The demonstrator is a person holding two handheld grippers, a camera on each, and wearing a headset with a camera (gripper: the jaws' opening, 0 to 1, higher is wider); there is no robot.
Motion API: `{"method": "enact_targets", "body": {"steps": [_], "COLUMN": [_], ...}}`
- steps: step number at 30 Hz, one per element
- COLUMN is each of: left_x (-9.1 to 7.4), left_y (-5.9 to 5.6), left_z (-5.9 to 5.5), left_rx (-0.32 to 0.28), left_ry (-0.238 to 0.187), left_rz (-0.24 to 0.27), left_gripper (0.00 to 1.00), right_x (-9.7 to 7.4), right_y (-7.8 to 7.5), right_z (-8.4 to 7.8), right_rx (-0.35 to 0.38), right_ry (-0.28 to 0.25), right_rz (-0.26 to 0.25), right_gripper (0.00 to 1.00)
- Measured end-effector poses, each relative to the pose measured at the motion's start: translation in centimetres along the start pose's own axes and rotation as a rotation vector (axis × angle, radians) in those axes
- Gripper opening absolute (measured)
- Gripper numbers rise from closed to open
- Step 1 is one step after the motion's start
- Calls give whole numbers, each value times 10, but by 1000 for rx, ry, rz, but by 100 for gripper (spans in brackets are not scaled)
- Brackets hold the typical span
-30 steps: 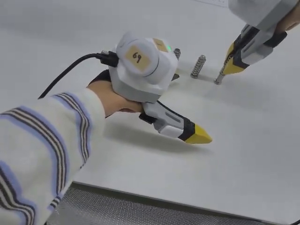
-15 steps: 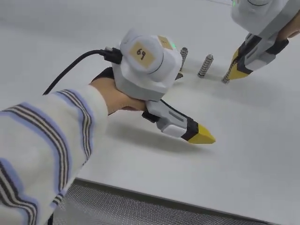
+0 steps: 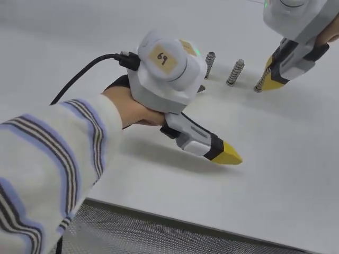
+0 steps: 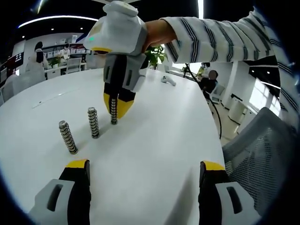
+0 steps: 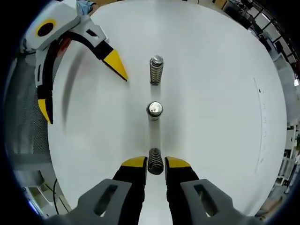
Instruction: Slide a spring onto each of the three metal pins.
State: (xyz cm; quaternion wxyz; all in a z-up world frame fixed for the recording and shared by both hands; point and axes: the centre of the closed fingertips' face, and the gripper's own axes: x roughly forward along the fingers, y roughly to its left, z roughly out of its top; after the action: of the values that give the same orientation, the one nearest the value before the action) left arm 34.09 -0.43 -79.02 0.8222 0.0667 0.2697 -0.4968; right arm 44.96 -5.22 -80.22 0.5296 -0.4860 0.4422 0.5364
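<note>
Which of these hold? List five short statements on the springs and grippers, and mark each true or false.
1. Three springs stand in a row on the table. True.
2. The left gripper holds a spring. False: its jaws are open and empty.
3. The right gripper has its jaws around the end spring. True.
4. One spring lies flat. False: all three stand.
5. The two grippers touch. False: they are well apart.
</note>
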Motion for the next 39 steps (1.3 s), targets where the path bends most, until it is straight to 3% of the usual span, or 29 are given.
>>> {"method": "enact_targets", "body": {"steps": [3,9,16,20,24,27,36,39], "left_x": [0,-2,-5,-9,-13,-17,-29,-33], "left_y": [0,-1,0,1,3,4,7,9], "left_z": [0,1,1,3,4,6,10,8], "left_rx": [-10,-12,-26,-45,-45,-46,-60,-65], "left_ry": [-2,-3,-1,-5,-7,-13,-27,-21], "left_rz": [-2,-4,6,6,15,14,24,29], "left_gripper": [95,95,94,96,96,97,98,98], "right_x": [1,-3,-18,-29,-34,-41,-58,-64], "right_y": [-1,5,6,5,4,8,19,16], "right_z": [-1,0,4,3,1,-1,1,6], "right_rx": [-1,4,22,53,75,115,190,214], "right_ry": [-2,-26,-71,-103,-135,-153,-259,-320], "right_rz": [-3,-4,-30,-77,-96,-107,-135,-177], "right_gripper": [20,22,28,39,44,52,59,64]}}
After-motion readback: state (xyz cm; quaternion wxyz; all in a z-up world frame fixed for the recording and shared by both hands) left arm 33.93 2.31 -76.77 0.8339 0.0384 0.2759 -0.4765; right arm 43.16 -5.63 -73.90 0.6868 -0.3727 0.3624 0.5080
